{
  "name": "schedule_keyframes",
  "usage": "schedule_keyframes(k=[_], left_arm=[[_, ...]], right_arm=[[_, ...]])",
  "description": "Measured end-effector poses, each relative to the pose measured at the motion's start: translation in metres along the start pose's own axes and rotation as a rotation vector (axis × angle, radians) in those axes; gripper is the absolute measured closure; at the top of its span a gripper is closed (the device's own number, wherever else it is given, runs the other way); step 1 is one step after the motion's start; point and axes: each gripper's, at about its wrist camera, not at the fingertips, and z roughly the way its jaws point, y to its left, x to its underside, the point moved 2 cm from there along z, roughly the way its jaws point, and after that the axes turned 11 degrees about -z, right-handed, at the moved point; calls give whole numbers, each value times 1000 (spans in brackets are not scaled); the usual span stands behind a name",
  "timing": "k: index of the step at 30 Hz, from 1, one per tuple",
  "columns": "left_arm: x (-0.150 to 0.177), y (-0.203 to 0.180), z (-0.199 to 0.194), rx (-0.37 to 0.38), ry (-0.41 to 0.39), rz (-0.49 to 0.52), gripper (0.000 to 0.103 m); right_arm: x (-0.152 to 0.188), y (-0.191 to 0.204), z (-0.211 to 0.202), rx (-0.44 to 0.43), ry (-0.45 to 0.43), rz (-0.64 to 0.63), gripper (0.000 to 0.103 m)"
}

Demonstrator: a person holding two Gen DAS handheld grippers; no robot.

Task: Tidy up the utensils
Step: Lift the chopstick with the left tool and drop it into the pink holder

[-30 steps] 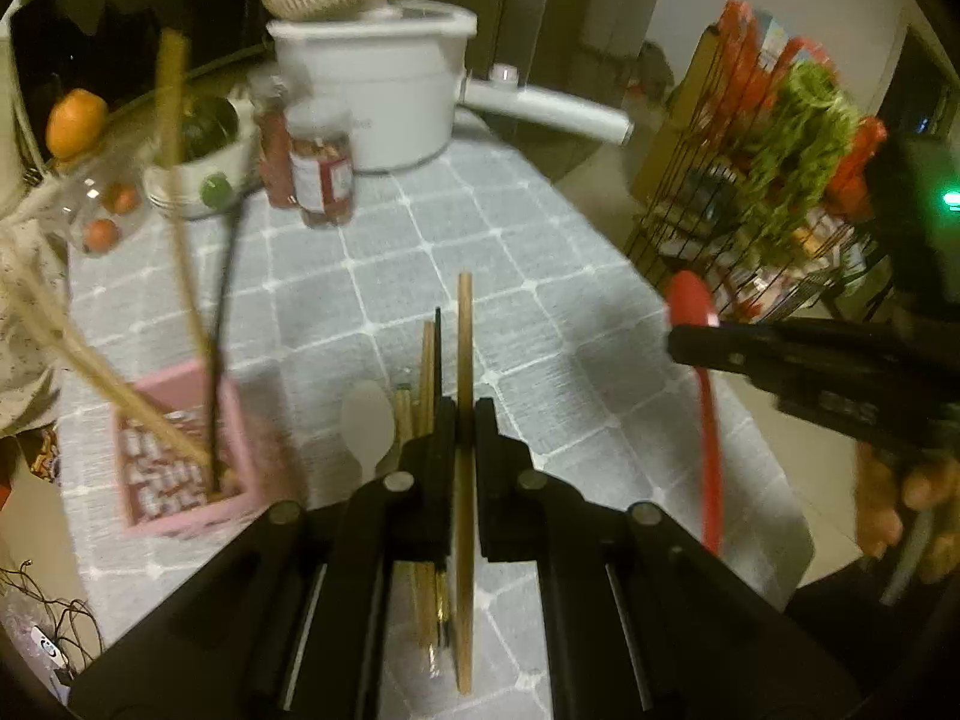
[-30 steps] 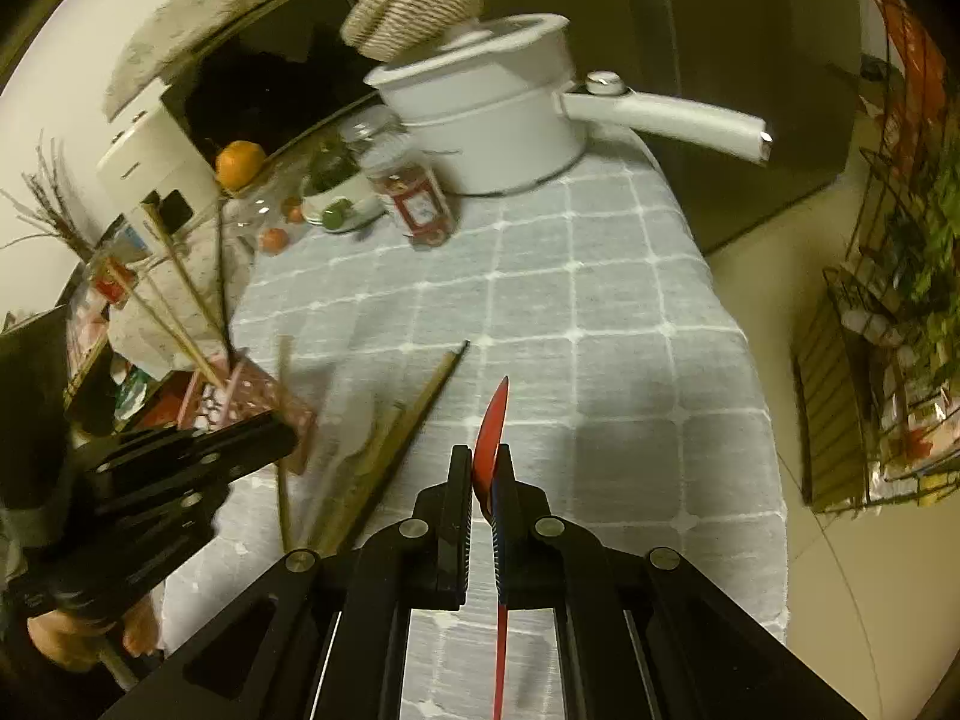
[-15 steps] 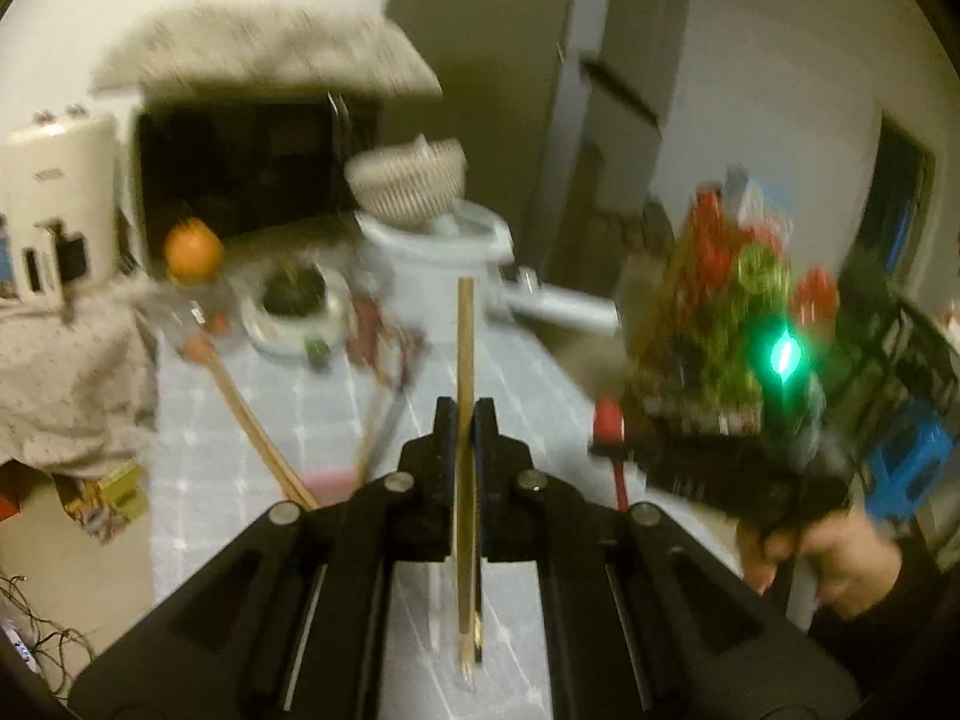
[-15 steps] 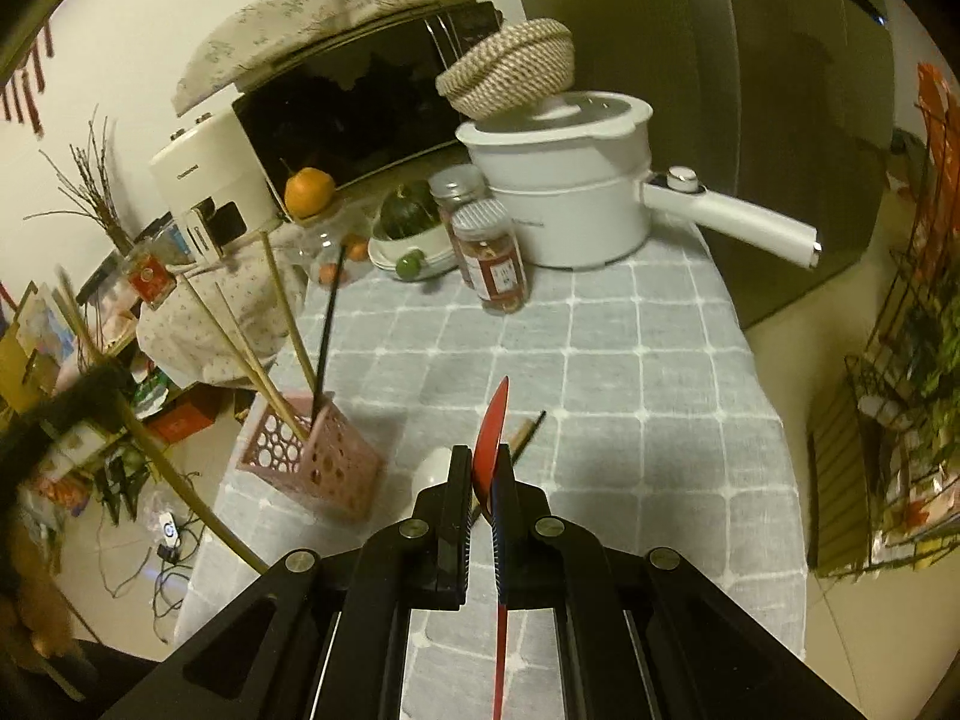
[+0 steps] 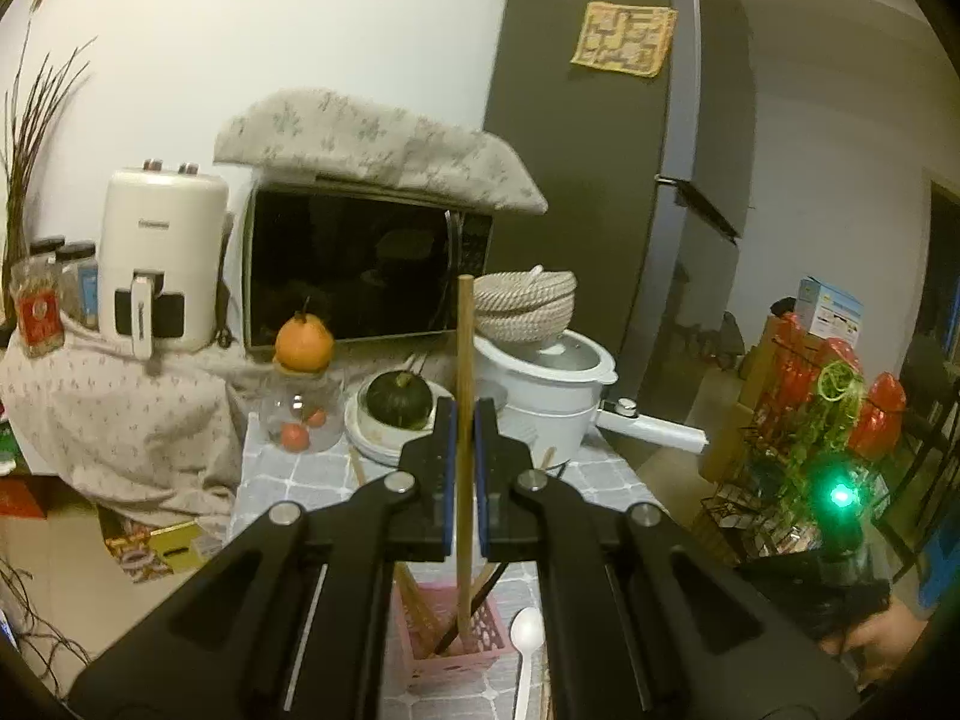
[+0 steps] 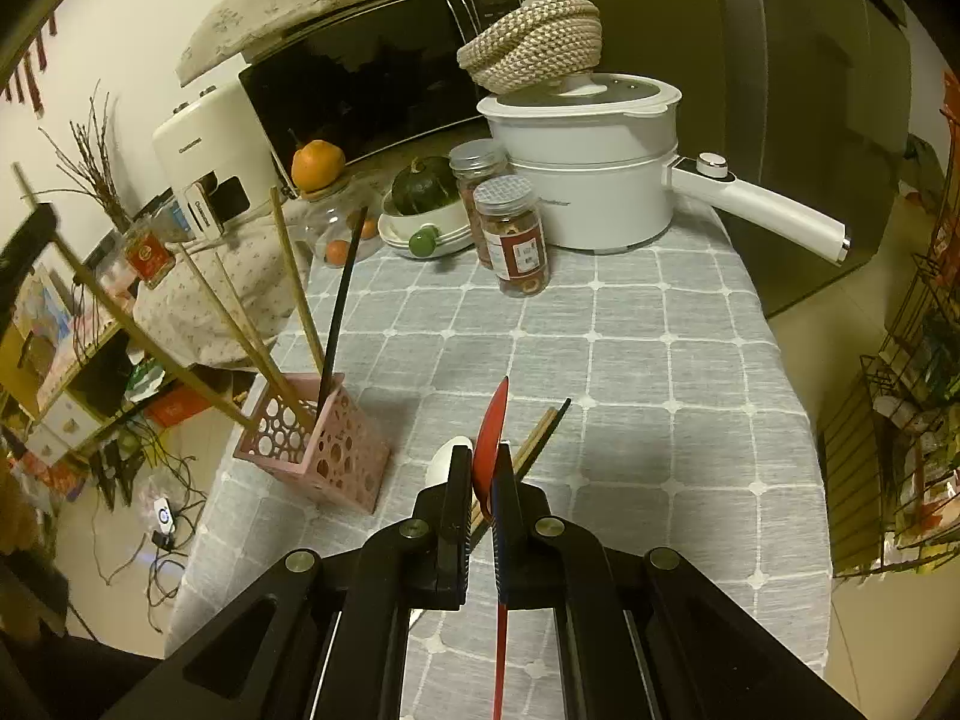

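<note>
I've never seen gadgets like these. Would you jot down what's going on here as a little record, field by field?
left gripper: shut on a wooden chopstick, held upright over the pink holder
right gripper: shut on a red spoon
pink holder: on the checked tablecloth, several chopsticks leaning in it
still lying on the cloth: white spoon, a few chopsticks
behind: white pot, two jars

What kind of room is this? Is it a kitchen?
Most likely a home kitchen or dining corner. There is a microwave under a cloth, a tall fridge beside it, and a white electric pot on the checked tablecloth.
</note>
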Motion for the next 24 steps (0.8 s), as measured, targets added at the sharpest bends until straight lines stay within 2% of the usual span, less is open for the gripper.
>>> schedule_keyframes(k=[5, 8, 16, 24], left_arm=[[11, 4, 7, -10, -23, 25, 97], [21, 6, 17, -28, -10, 50, 97], [47, 14, 43, -61, 115, 55, 97], [57, 32, 65, -78, 226, -3, 97]], right_arm=[[-1, 2, -2, 1, -19, -1, 97], [-4, 6, -9, 4, -61, -13, 98], [-17, 24, -28, -6, -197, -38, 97], [-44, 52, -34, -32, -349, -58, 97]])
